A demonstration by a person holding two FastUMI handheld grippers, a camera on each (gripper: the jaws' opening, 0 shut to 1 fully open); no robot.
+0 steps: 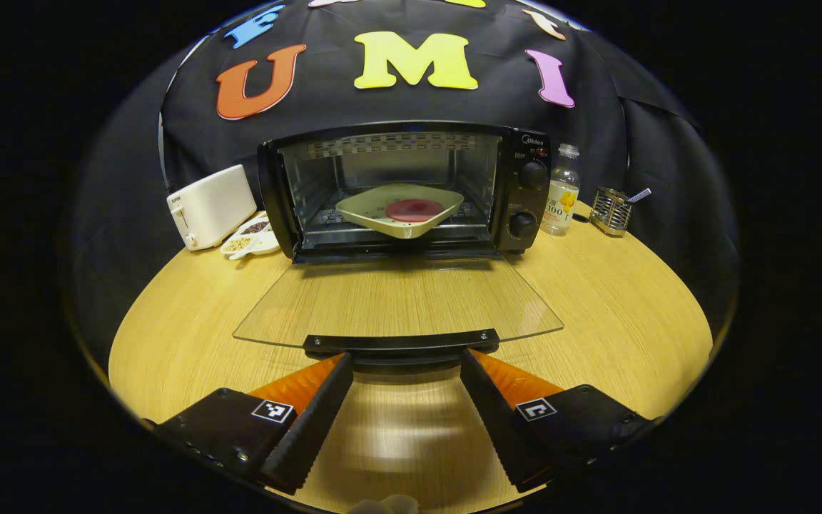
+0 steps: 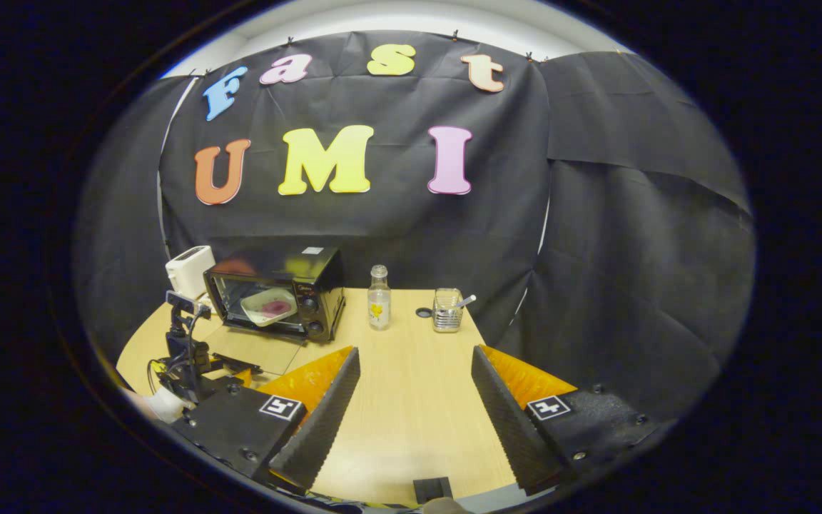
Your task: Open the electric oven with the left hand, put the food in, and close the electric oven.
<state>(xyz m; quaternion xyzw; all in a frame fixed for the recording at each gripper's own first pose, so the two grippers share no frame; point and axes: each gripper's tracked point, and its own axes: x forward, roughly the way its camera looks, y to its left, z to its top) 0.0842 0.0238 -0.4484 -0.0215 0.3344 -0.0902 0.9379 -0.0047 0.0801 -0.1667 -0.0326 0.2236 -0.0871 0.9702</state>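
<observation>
Wooden surface (image 1: 190,335) lies under the left gripper (image 1: 407,365), whose fingers stand spread apart just short of the oven door handle (image 1: 402,343), touching nothing. Beyond the handle, the glass door (image 1: 397,300) lies folded down flat. Inside the electric oven (image 1: 411,187), a plate (image 1: 382,210) of food (image 1: 414,210) sits on the rack. The right gripper (image 2: 415,358) hangs open, well right of the oven.

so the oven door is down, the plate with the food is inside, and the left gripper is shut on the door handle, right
Not quite. In the left gripper view the left gripper is open, fingers spread either side of the handle, not clamped on it. The door is down and the plate with the food is inside the oven.
</observation>
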